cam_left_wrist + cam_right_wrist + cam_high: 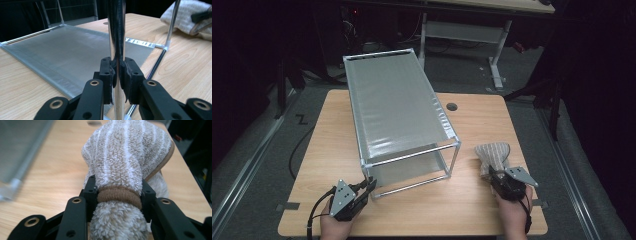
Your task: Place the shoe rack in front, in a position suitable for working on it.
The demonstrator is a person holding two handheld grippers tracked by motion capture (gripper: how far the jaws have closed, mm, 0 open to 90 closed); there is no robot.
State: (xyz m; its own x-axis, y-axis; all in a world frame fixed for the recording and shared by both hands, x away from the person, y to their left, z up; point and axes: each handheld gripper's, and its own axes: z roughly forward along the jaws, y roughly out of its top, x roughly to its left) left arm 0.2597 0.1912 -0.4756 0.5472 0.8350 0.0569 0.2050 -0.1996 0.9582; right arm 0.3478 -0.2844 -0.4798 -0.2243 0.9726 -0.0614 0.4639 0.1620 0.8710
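From the high view I see a wooden surface point(337, 145) carrying a metal-framed rack point(397, 115) with grey mesh shelves, set on a slant from about 11 o'clock down to 5 o'clock of the surface. My left hand-held gripper point(371, 183) sits at roughly 7 o'clock on the surface, at the rack's nearest corner. In the left gripper view, the left hand-held gripper point(117, 75) is pinching an upright chrome post point(116, 30) of the rack; both pads press against the tube, with the lower mesh shelf point(70, 50) lying beyond at 10 o'clock. My right hand-held gripper point(493, 172) is at about 5 o'clock on the surface, well apart from the rack's near right post. It holds a beige striped towel point(492, 154), which rests on the wood and extends away from me toward 12 o'clock. In the right gripper view, the right hand-held gripper point(118, 195) has its jaws on either side of the rolled towel point(127, 152), at a brown elastic band point(117, 195) that binds the roll; the pads touch the band and the terry cloth on both sides. The towel fans out wider beyond the band. A round cable hole point(452, 106) shows in the surface at about 1 o'clock, just beside the rack.
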